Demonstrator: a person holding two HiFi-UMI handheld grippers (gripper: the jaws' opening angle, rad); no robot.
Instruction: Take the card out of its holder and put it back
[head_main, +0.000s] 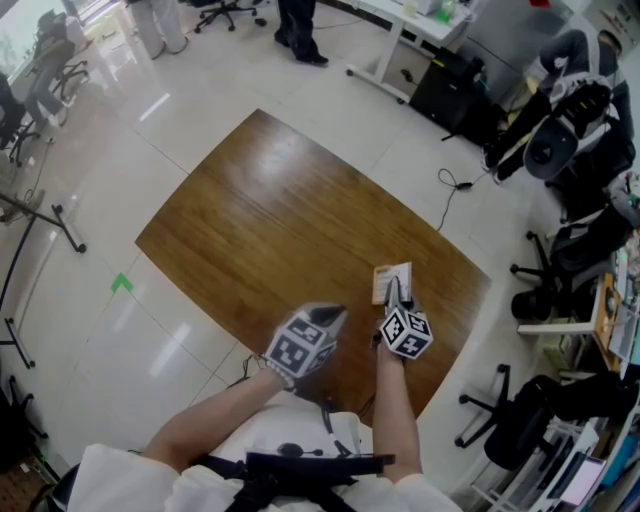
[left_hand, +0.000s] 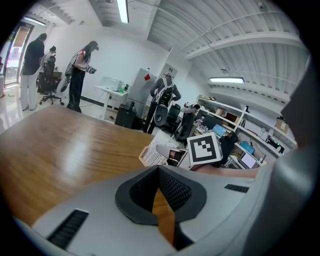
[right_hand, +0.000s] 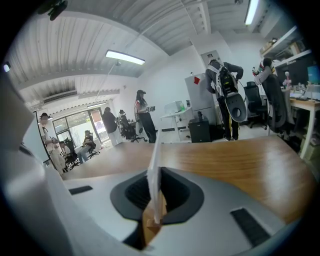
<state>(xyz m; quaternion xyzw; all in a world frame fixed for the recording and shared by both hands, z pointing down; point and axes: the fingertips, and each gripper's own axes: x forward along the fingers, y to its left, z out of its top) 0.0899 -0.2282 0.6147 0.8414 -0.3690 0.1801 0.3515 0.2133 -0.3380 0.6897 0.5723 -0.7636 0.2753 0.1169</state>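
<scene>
Card, a thin white rectangular one with fine print and a small photo (head_main: 392, 282), stands just over the near right part of the brown wooden table (head_main: 270, 210), clamped edge-on between the jaws of the right gripper (head_main: 397, 301). That gripper's own view shows the pads pressed on both faces of the white sheet low down, with most of it rising free above them. From the left gripper view the piece looks layered, but I cannot tell whether card and holder are already apart or one sits inside the other. The left gripper (left_hand: 158, 169) hangs just beside it with its jaws together and nothing between them, only the table's wood showing past them. To do this step well, I judge that the right grip should stay firm and low on one layer alone, so the other is free to slide. The left jaws would need to part and take the free edge squarely, flat on, not at a corner. Any pull or push should run straight along the sleeve's opening, since a twist could bend the thin sheet or jam it. Resting the lower edge on the table would steady both hands
</scene>
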